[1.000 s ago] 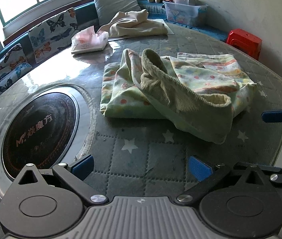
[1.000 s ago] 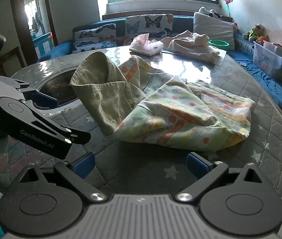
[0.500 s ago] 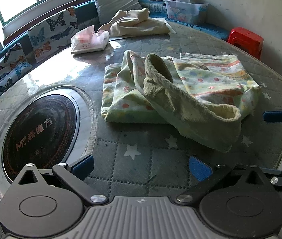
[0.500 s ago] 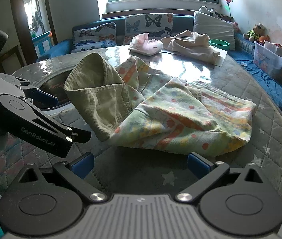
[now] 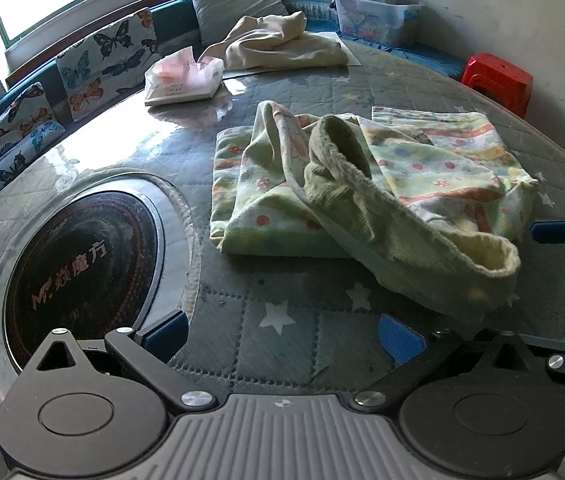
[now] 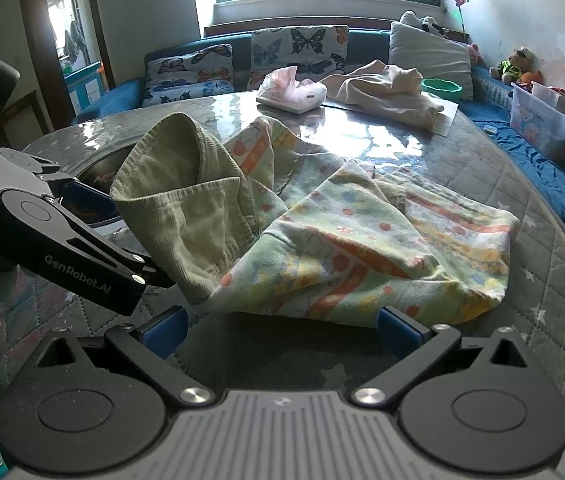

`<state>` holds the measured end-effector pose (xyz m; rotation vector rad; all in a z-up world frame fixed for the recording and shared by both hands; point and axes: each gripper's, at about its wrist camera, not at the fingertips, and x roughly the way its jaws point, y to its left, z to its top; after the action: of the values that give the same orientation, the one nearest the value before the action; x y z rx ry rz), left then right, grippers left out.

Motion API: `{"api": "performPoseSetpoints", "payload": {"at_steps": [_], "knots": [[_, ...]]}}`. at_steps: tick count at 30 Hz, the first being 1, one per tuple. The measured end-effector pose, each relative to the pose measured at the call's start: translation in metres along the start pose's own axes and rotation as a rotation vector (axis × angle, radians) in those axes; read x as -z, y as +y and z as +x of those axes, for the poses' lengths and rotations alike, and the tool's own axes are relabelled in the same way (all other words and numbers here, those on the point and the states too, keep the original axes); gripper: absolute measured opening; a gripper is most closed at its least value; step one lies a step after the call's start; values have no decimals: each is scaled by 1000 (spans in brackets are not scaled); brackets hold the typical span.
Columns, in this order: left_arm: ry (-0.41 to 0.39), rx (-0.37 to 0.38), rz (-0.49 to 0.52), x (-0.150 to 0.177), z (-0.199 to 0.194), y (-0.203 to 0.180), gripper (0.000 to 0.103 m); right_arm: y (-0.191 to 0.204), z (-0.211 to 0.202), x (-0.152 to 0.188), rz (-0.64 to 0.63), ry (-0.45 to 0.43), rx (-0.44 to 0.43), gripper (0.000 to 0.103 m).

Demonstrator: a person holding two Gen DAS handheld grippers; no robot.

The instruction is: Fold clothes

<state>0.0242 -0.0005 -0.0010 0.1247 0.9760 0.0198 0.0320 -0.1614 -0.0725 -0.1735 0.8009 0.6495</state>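
Two claws, the left claw (image 5: 282, 330) and right claw (image 6: 282, 322), hang wide open and empty at the near edge of the tabletop (image 5: 302, 80), closer than a moment ago to the crumpled patterned garment (image 5: 422, 184). Next, I'd guess, each must pinch an edge.

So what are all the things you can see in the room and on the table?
patterned garment: one, pale green with coloured dots and stripes, crumpled mid-table
ribbed hem: one, olive green, turned up on the garment's near side
cream cloth: one, heaped at the table's far side
tissue pack: one, pink and white, beside the cream cloth
round cooktop: one, black, set into the table
butterfly cushions: several, white-printed, on the blue bench
storage box: one, clear, on the bench
stool: one, red, beyond the table
left gripper: open, over the near table edge
right gripper: open, before the garment
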Motion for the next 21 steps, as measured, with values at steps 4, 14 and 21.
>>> {"api": "performPoseSetpoints", "payload": {"at_steps": [4, 14, 21], "knots": [[5, -4, -2, -3, 3, 3, 103, -1, 2, -3, -1, 0, -2, 102], [-2, -34, -10, -13, 6, 21, 103, -3, 2, -11, -21, -11, -12, 102], [-17, -101, -17, -20, 2, 52, 103, -10, -13, -22, -28, -44, -35, 102]]}}
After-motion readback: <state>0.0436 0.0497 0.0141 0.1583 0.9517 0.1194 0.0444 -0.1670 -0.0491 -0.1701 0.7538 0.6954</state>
